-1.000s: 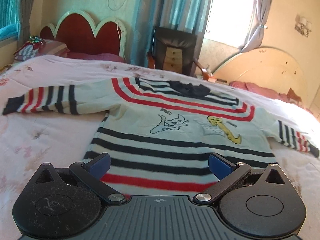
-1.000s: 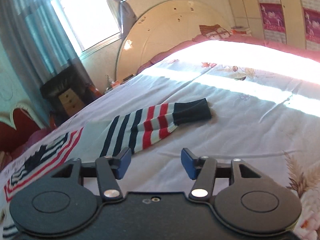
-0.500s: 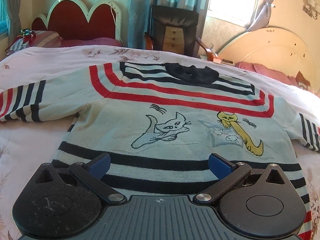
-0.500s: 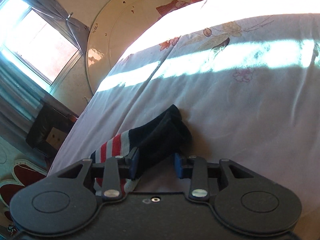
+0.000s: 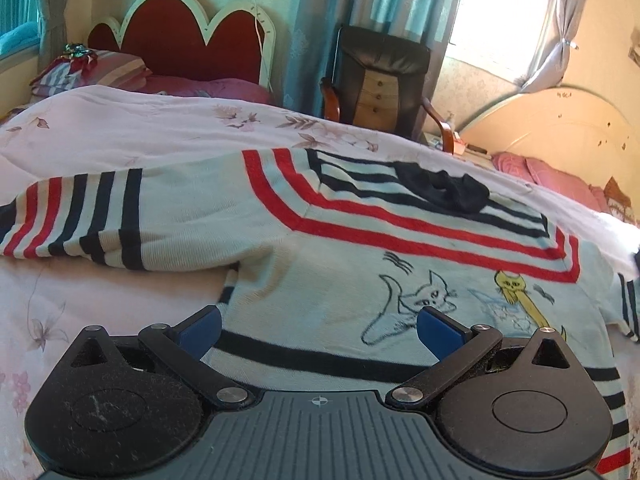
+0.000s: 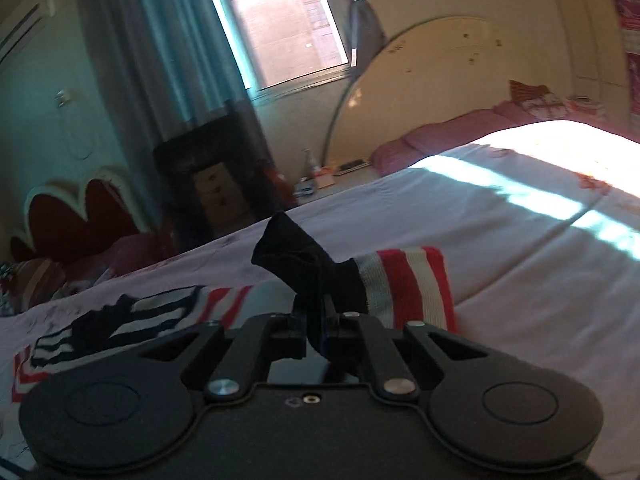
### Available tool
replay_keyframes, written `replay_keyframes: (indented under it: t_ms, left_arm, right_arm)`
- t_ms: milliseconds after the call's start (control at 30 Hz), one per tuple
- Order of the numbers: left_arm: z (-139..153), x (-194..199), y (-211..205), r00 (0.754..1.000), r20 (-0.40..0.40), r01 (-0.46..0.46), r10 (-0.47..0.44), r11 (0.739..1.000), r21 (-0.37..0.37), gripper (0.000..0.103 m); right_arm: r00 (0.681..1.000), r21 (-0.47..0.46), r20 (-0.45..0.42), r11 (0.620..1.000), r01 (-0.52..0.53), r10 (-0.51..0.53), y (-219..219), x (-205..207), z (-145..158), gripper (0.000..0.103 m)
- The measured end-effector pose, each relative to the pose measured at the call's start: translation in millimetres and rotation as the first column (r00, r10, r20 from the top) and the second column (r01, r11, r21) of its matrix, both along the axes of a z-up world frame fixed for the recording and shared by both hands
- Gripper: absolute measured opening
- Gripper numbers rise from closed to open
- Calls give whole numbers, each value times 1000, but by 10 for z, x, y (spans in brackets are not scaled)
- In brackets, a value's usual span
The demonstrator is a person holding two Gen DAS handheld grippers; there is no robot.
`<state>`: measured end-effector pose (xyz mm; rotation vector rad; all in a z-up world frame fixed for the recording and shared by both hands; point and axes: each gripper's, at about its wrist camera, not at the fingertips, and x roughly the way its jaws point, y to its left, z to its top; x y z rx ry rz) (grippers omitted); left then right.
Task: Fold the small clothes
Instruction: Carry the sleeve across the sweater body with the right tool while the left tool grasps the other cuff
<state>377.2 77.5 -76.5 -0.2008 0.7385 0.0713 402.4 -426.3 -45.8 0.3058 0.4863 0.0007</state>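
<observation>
A pale knitted sweater (image 5: 360,264) with red and navy stripes and cat pictures lies flat on the bed, front up, its dark collar (image 5: 444,190) at the far side. Its left sleeve (image 5: 80,216) stretches out to the left. My left gripper (image 5: 320,330) hovers open over the lower left part of the body, nothing between its fingers. In the right wrist view my right gripper (image 6: 316,320) is closing tight on the dark cuff (image 6: 296,256) of the other sleeve (image 6: 408,284), which is pinched between the pads and raised off the sheet.
The pink floral bedsheet (image 5: 120,136) spreads around the sweater. Behind it stand a red scalloped headboard (image 5: 180,40), a dark chair (image 5: 380,76) and a cream headboard (image 5: 560,120). Pillows (image 5: 92,68) lie at the far left. Sunlight falls across the sheet (image 6: 540,184) on the right.
My right gripper has shut on the dark cuff and lifted it, swinging toward the sweater body. My left gripper has shifted left across the sweater, staying open.
</observation>
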Motion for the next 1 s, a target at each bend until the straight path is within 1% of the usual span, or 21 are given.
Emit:
replay_keyframes:
  t_ms: [67, 100, 167, 200, 267, 367, 400, 433, 467, 533, 567, 600, 633, 700, 733, 800, 833, 900, 933, 1000]
  left_arm:
    - [-19, 81, 76, 1000, 9, 17, -17, 1000, -25, 103]
    - [-35, 129, 109, 1000, 9, 26, -26, 999, -35, 103]
    - [-62, 208, 175, 999, 11, 38, -38, 998, -51, 103]
    - [-68, 239, 206, 999, 13, 41, -40, 997, -61, 103]
    - [-67, 282, 281, 999, 19, 42, -41, 996, -82, 103]
    - [-87, 319, 394, 999, 15, 53, -52, 991, -121, 103]
    - [-103, 338, 408, 998, 12, 65, -64, 989, -136, 103]
    - [-120, 362, 403, 997, 10, 78, -77, 986, -148, 103]
    - [-137, 391, 383, 996, 8, 93, -93, 983, -157, 103]
    - [-157, 441, 303, 991, 15, 130, -130, 975, -181, 103]
    - [-169, 484, 237, 988, 23, 152, -151, 968, -201, 103]
    - [-184, 531, 157, 984, 30, 176, -174, 957, -229, 103]
    - [-204, 589, 65, 979, 36, 202, -200, 945, -257, 103]
    - [-275, 735, -194, 963, 47, 266, -266, 906, -329, 102]
    - [-323, 818, -331, 955, 42, 289, -295, 884, -366, 90]
    - [-452, 997, -589, 936, 13, 318, -351, 832, -455, 67]
    - [-516, 1079, -699, 934, -2, 313, -358, 818, -482, 67]
    - [-621, 1234, -897, 934, -29, 293, -357, 806, -514, 67]
    - [-658, 1299, -957, 936, -31, 282, -350, 802, -526, 67]
    - [-682, 1417, -1083, 939, -16, 287, -345, 805, -519, 66]
  right_arm:
    - [993, -8, -19, 994, -113, 112, 563, 72, -20, 7]
    - [988, -13, -34, 988, -152, 152, 789, 94, -46, 7]
    - [969, -31, -63, 970, -240, 238, 1318, 123, -135, 7]
    - [962, -44, -76, 963, -267, 263, 1529, 128, -180, 7]
    - [945, -42, -104, 948, -316, 311, 1926, 178, -296, 7]
    - [926, -62, -139, 930, -363, 352, 2344, 233, -450, 7]
    - [920, -62, -160, 926, -372, 358, 2439, 254, -503, 9]
    - [918, -60, -167, 926, -373, 359, 2502, 256, -550, 15]
    - [919, -72, -151, 923, -377, 364, 2514, 220, -572, 19]
    - [913, -94, -145, 914, -396, 381, 2524, 137, -517, 49]
    - [923, -105, -118, 920, -379, 367, 2472, 49, -462, 53]
    - [931, -111, -85, 925, -362, 354, 2416, -54, -402, 53]
    - [939, -108, -65, 933, -344, 338, 2342, -122, -376, 51]
    - [953, -68, -63, 951, -301, 297, 2138, -258, -297, 47]
    - [962, -46, -61, 962, -270, 267, 2024, -321, -263, 47]
    - [978, -16, -61, 980, -200, 199, 1782, -435, -198, 47]
    - [984, 4, -62, 986, -166, 166, 1661, -480, -176, 48]
    - [991, 44, -64, 992, -115, 117, 1457, -566, -146, 48]
    - [993, 65, -67, 994, -92, 96, 1365, -603, -139, 48]
    - [996, 108, -79, 993, -43, 52, 1188, -671, -154, 48]
